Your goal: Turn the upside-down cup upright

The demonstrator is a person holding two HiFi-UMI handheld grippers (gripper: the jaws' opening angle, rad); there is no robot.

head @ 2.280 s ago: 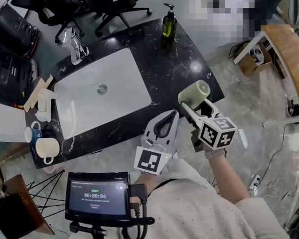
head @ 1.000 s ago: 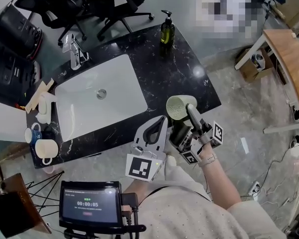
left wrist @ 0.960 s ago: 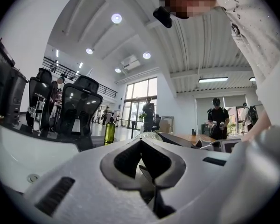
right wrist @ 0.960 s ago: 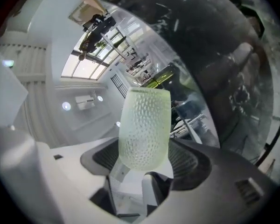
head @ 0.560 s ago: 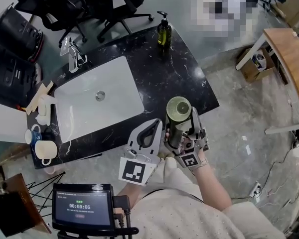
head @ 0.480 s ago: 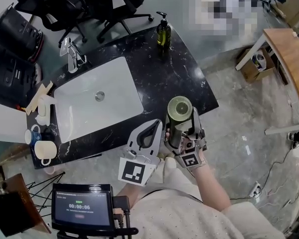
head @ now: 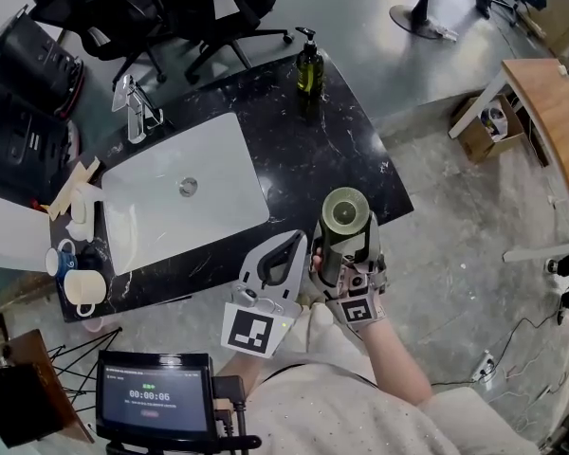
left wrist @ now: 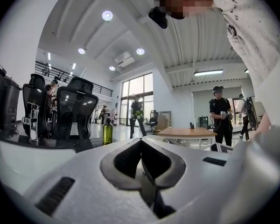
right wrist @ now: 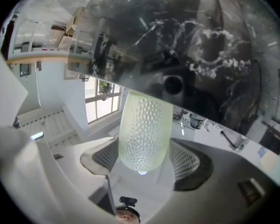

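- Cup hangs in the air over the near corner of the black marble counter, the largest thing in view, which holds a white sink.
- Right gripper is clamped on the cup's body, one jaw on each side. From above, the round mouth faces up, so I judge it upright or nearly so, with setting it down the step left.
- Left gripper sits just beside it, jaws together with nothing between them.
- The wall is pale green and dimpled. I judge it light and stiff, and the texture should give the pads purchase. Mid-body looks the best place to hold, since the closed end appears rounded and the rim may be thin.
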